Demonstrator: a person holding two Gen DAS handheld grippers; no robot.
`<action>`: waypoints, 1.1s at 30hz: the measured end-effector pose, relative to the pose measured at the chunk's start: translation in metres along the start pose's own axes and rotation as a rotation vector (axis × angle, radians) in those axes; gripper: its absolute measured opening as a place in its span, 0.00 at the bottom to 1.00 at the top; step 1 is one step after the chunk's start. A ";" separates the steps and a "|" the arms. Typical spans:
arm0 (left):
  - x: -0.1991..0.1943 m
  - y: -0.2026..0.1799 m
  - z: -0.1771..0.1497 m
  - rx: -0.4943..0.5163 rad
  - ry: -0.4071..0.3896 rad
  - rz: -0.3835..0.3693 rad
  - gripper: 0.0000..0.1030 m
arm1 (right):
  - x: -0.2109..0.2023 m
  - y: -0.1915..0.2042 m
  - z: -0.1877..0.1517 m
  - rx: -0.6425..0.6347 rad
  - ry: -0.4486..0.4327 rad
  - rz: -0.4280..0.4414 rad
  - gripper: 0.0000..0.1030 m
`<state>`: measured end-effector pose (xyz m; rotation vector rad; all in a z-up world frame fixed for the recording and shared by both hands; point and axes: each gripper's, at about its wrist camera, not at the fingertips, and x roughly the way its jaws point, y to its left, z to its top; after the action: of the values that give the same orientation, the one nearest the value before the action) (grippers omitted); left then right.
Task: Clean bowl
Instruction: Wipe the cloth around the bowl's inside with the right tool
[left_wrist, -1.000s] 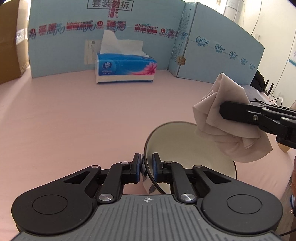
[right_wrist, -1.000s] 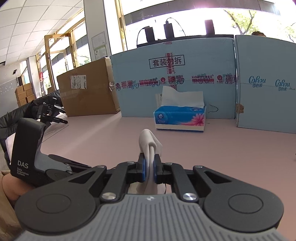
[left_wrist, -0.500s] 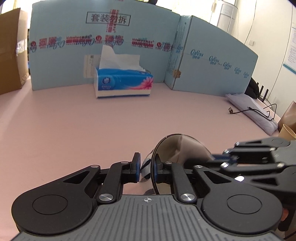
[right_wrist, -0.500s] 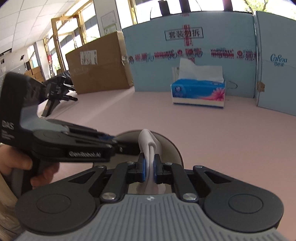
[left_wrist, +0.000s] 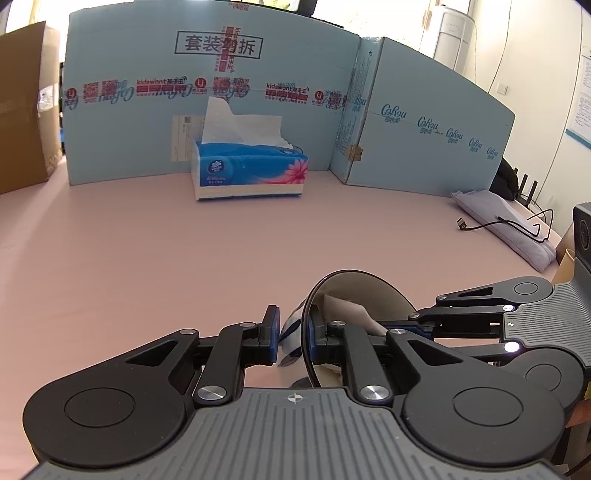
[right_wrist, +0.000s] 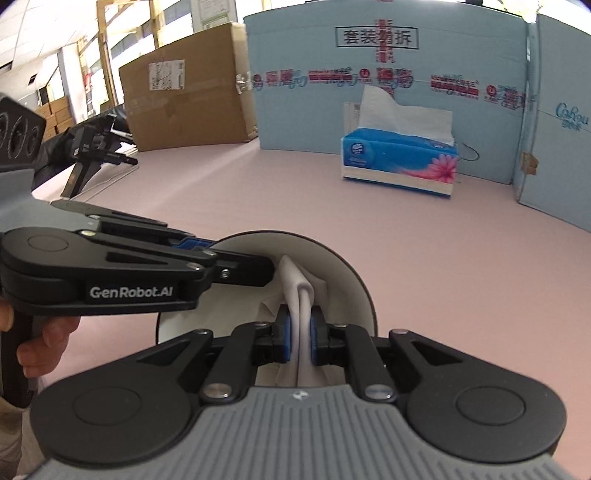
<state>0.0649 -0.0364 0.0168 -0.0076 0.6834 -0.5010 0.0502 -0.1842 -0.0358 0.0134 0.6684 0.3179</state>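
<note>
A bowl (left_wrist: 354, 291) with a cream inside and dark rim is held tilted on its side above the pink table. My left gripper (left_wrist: 293, 338) is shut on the bowl's rim. My right gripper (right_wrist: 300, 338) is shut on a beige cloth (right_wrist: 299, 291) and reaches in from the right in the left wrist view, pressing the cloth (left_wrist: 343, 312) into the bowl's inside (right_wrist: 332, 273). In the right wrist view the left gripper's fingers (right_wrist: 240, 271) come in from the left at the bowl's near rim.
A blue tissue box (left_wrist: 249, 171) stands at the back before blue cardboard panels (left_wrist: 207, 96). A brown carton (right_wrist: 184, 88) is at the back left. A folded cloth with a black cable (left_wrist: 506, 221) lies at the table's right edge.
The bowl has been tipped up from open-side-up to on its side. My right gripper has moved from above the bowl down into it, bringing the cloth against the inside.
</note>
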 end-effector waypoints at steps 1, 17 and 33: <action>0.000 0.000 0.000 0.001 -0.001 -0.002 0.18 | 0.000 0.000 0.001 0.003 0.002 0.006 0.13; 0.001 0.004 -0.002 0.000 -0.004 -0.016 0.18 | -0.001 0.004 0.005 0.066 0.090 0.239 0.12; -0.004 -0.001 -0.006 0.028 -0.025 -0.011 0.18 | -0.011 0.018 -0.001 -0.181 0.153 0.084 0.08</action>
<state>0.0585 -0.0348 0.0150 0.0086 0.6521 -0.5201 0.0365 -0.1707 -0.0275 -0.1568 0.7897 0.4631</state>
